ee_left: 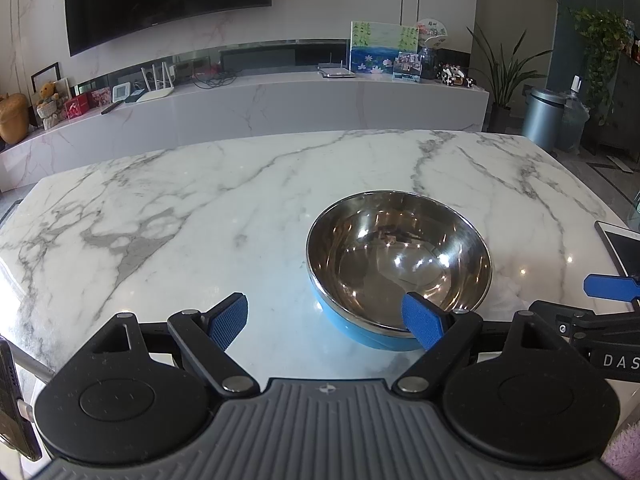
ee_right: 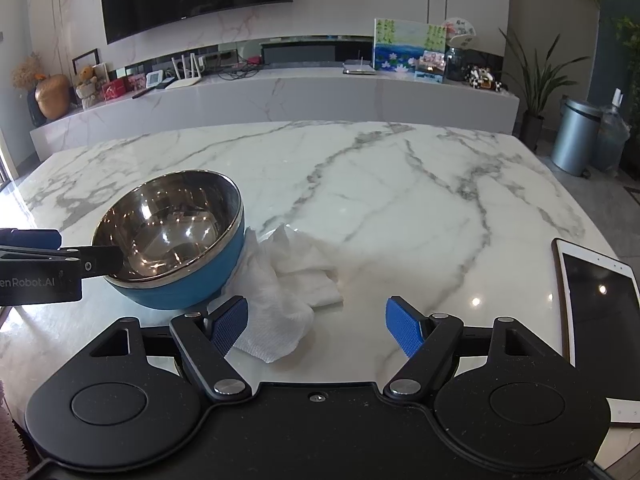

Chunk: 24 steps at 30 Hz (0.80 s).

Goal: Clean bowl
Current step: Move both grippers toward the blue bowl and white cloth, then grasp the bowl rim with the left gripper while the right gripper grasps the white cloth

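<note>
Sitting on the marble tabletop (ee_left: 168,216), the bowl (ee_left: 400,252) has a shiny steel inside and a blue outer shell, and in the right wrist view it looks tipped, its mouth leaning toward the near-left. The left gripper (ee_left: 326,322) hovers at its near side with jaws spread wide: its right blue pad (ee_left: 420,326) overlaps the bowl's near rim, whether touching or only in front I cannot tell, while the left pad (ee_left: 228,322) stands apart over bare marble. From the right wrist camera, the same gripper (ee_right: 40,258) reaches in from the left edge, its tip at the bowl's (ee_right: 172,236) left rim.

A crumpled white cloth (ee_right: 288,276) lies against the bowl's right side and trails toward the near edge. The right gripper (ee_right: 316,326) sits low over it, jaws likewise held apart and gripping nothing; its left pad (ee_right: 229,326) overlaps the cloth's near fold, and the right pad (ee_right: 404,332) is over bare stone. The bowl lies ahead and to the left of these jaws, outside their gap.

A tablet (ee_right: 596,292) rests flat near the tabletop's right edge, well apart from the bowl.
</note>
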Each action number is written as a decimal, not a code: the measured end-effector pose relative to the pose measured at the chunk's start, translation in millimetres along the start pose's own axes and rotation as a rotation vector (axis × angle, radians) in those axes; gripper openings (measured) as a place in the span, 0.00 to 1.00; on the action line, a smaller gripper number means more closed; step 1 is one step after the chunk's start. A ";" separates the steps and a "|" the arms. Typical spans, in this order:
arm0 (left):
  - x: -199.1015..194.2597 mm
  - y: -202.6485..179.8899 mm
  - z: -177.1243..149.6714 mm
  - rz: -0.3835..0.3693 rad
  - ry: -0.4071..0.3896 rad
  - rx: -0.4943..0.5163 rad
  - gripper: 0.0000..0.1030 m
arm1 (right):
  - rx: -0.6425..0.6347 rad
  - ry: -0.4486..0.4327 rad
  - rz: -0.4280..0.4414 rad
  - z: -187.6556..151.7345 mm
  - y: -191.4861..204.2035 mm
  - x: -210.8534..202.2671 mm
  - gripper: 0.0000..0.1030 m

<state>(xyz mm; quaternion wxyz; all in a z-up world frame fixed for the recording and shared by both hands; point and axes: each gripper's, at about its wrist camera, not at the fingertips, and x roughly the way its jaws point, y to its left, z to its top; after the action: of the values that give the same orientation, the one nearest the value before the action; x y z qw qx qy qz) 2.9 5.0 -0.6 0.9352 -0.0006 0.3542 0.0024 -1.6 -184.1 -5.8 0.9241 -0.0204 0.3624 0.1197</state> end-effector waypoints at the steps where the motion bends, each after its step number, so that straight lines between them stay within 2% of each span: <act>1: -0.5 0.6 0.1 0.002 -0.003 -0.004 0.82 | 0.000 0.003 0.002 0.0 0.0 0.5 0.72; 8: 0.1 3.9 2.2 0.005 0.007 -0.020 0.82 | -0.005 0.019 0.035 -0.3 1.0 1.1 0.72; 13: 1.1 7.2 4.2 -0.032 0.017 -0.024 0.82 | -0.028 0.049 0.069 -2.0 6.0 3.8 0.72; 20: -0.4 19.2 13.2 -0.054 0.011 -0.081 0.82 | -0.032 0.037 0.071 -2.6 7.4 2.0 0.72; 24: 8.9 18.3 21.6 -0.054 0.056 -0.038 0.82 | -0.058 0.045 0.054 -1.2 9.5 4.4 0.72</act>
<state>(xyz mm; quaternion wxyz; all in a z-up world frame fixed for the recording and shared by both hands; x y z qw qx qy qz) 23.8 23.4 9.8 0.9245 -0.0277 0.3798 -0.0160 -1.5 -174.1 -9.2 0.9111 -0.0398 0.3799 0.1546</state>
